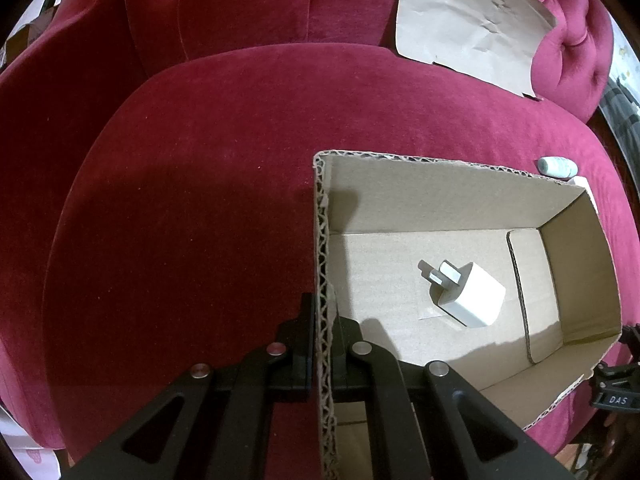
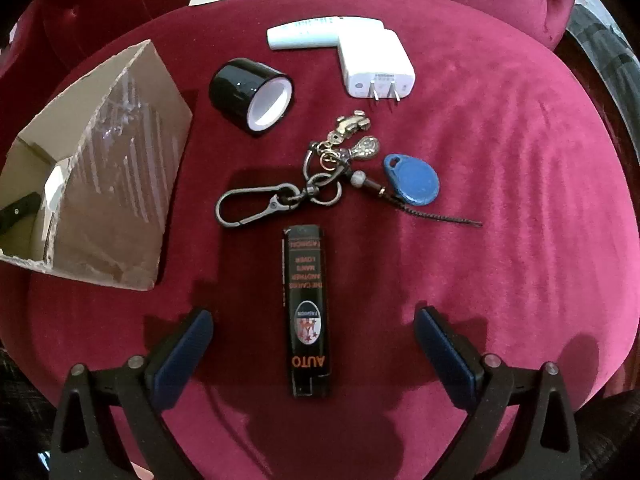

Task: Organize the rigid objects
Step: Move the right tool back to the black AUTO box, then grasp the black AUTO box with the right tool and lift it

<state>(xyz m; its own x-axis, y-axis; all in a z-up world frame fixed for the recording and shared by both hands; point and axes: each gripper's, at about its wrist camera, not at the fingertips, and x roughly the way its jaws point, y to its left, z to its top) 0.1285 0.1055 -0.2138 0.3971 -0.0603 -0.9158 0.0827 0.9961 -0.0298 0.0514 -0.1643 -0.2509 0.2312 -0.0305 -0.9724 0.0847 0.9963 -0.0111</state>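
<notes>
Progress: early. One white charger [image 1: 470, 294] lies in the box [image 1: 448, 196]. The left gripper [image 1: 323, 354] is clamped on the box's left wall. Still outside, right of the box: lighter [image 2: 308, 312], keys [image 2: 320, 184], tape [image 2: 250, 94], adapter [image 2: 376, 66], tube [image 2: 320, 32]. The right gripper [image 2: 312, 340] hangs with jaws wide, either side of the lighter, not touching; it looks next. Surface: red velvet cushion [image 2: 500, 200]; brown paper [image 1: 468, 20] at the far backrest.

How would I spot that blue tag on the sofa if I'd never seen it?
Look at the red velvet seat cushion, right of the cardboard box. In the middle lies a keychain bunch; the blue tag sits at its right end. It is the only blue, teardrop-shaped plastic piece among metal rings and charms.
</notes>
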